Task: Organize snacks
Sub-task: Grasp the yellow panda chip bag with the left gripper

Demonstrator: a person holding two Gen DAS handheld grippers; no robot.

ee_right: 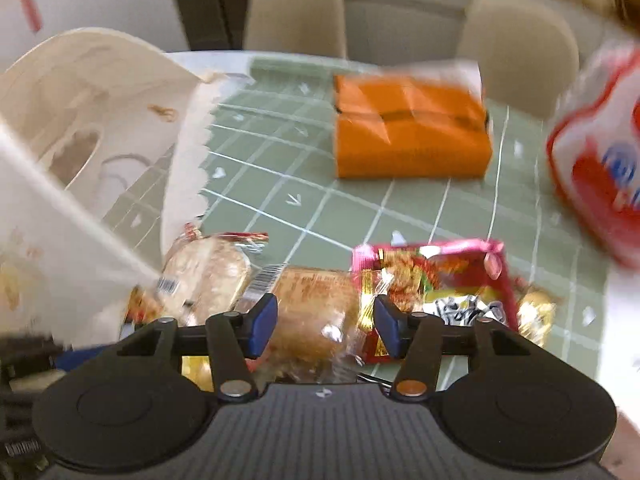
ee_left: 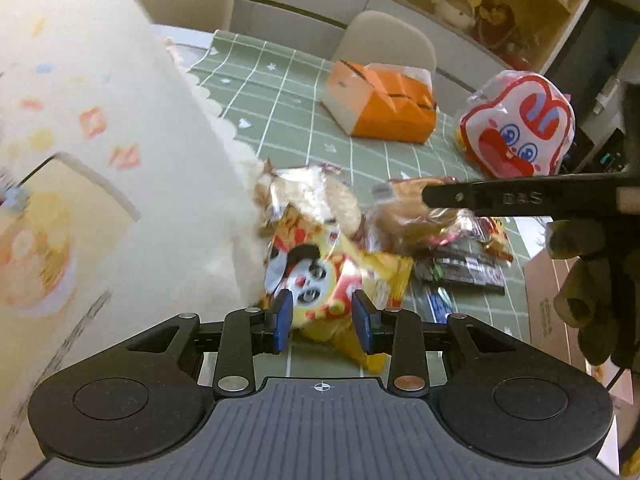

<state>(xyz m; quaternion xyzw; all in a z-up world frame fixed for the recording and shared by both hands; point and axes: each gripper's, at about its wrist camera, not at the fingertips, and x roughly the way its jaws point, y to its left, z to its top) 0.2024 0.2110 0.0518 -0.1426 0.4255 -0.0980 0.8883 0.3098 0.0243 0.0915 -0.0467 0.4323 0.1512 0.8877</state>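
Note:
A pile of snack packets lies on the green grid tablecloth [ee_left: 280, 92]. My left gripper [ee_left: 323, 316] is shut on a yellow panda snack packet [ee_left: 320, 276], its blue pads on either side of it. In the right wrist view my right gripper [ee_right: 326, 324] stands open around a bread roll in clear wrap [ee_right: 316, 308]; a small gap shows at its right pad. A second wrapped bread [ee_right: 208, 272] lies to the left, and a red and pink packet [ee_right: 440, 276] to the right. A white paper bag [ee_left: 100, 160] stands at the left, its mouth [ee_right: 80, 120] facing the pile.
An orange box [ee_left: 380, 104] sits at the far middle of the cloth, and a red and white rabbit-face bag [ee_left: 520, 124] at the right. A gloved hand [ee_left: 580, 280] shows at the right edge. Two beige chairs [ee_left: 388, 36] stand behind the table.

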